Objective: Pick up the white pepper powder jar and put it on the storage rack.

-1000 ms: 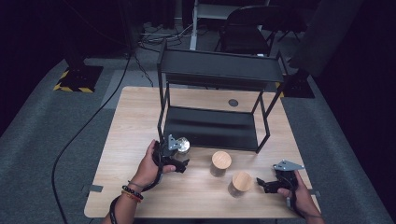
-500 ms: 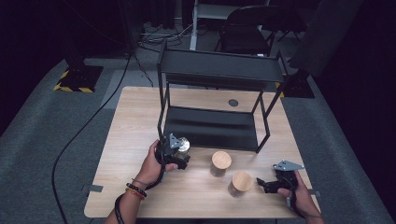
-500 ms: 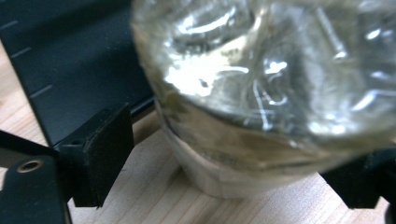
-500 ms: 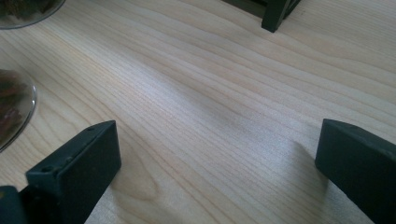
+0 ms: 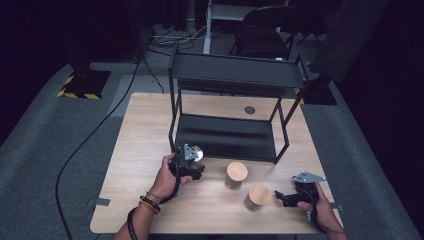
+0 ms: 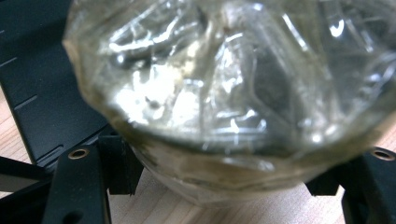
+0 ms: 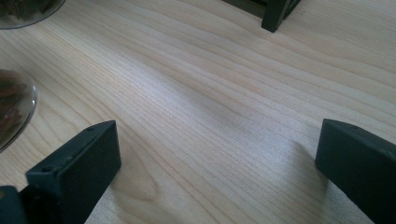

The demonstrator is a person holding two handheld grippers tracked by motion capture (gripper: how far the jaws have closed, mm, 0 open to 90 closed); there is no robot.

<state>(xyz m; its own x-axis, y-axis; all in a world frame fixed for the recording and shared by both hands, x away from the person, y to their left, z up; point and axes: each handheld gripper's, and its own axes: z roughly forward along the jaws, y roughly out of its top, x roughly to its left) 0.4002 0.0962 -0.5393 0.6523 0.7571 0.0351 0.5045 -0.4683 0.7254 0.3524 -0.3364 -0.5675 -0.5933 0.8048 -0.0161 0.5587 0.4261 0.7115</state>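
a: what's the left gripper (image 5: 192,162) doing by the black rack (image 5: 235,75)?

b: its jaws have just been closing, and now they press on the clear jar (image 6: 224,98) from both sides. in the left gripper view the glass bulges out between the two black jaws. the jar sits on the table at the rack's front left corner, right by that leg, so my guess is it's being taken up to go onto a shelf of the rack.

a: and the right gripper (image 5: 286,198)?

b: parked near the rack's front right side, well apart from it, jaws spread wide with nothing but bare wood between them in the right gripper view. it looks like it's waiting its turn.

a: the other jars?

b: two jars with wooden lids (image 5: 237,171) stand in front of the rack, between the two grippers, one a little nearer the rack than the other (image 5: 259,192). probably lined up there to be easy to reach.

a: the surface?

b: a pale wooden table (image 5: 145,130), grain showing, with a small dark round mark behind the rack. around it there's grey carpet, a black cable trailing left of the rack, a dark chair (image 5: 270,30) behind it, and a yellow-and-black striped base off to the far left. the room is dim.
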